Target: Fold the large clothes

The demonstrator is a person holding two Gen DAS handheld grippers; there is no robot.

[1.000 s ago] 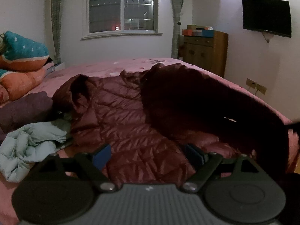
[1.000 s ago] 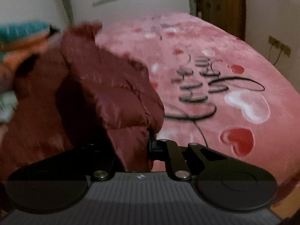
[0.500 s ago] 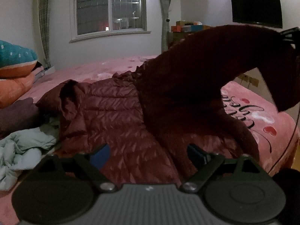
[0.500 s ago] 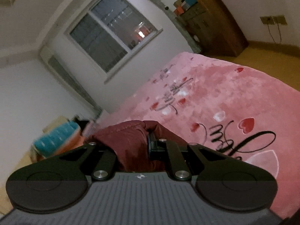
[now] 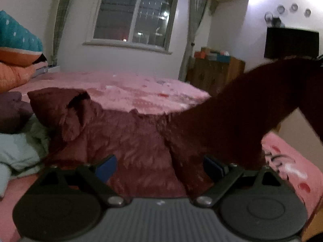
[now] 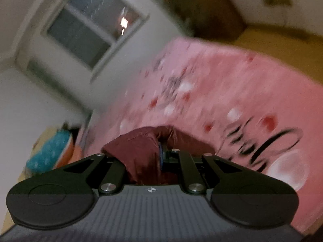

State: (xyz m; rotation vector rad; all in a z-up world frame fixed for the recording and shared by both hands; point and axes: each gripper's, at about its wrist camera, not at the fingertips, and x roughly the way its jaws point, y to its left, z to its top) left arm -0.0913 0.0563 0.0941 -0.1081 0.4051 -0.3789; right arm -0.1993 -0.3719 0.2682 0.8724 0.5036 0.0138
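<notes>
A dark red quilted down jacket (image 5: 125, 141) lies spread on the pink bed (image 5: 141, 90). One side of it rises to the upper right as a dark stretched flap (image 5: 252, 100). My left gripper (image 5: 159, 166) is open just above the jacket's near hem, with cloth lying between its blue pads but not pinched. In the right wrist view my right gripper (image 6: 159, 157) is shut on a bunched fold of the jacket (image 6: 139, 151), held high over the bed. That view is tilted and blurred.
A pale green garment (image 5: 18, 151) and a purple one (image 5: 12, 111) lie at the bed's left. Stacked teal and orange bedding (image 5: 16, 56) sits behind them. A wooden cabinet (image 5: 216, 72) and a wall-mounted TV (image 5: 290, 42) stand at the right. The bedspread (image 6: 232, 100) has hearts and black lettering.
My right gripper has lifted the jacket's edge up off the bed and rolled. My left gripper has moved in low over the jacket's near hem, still open.
</notes>
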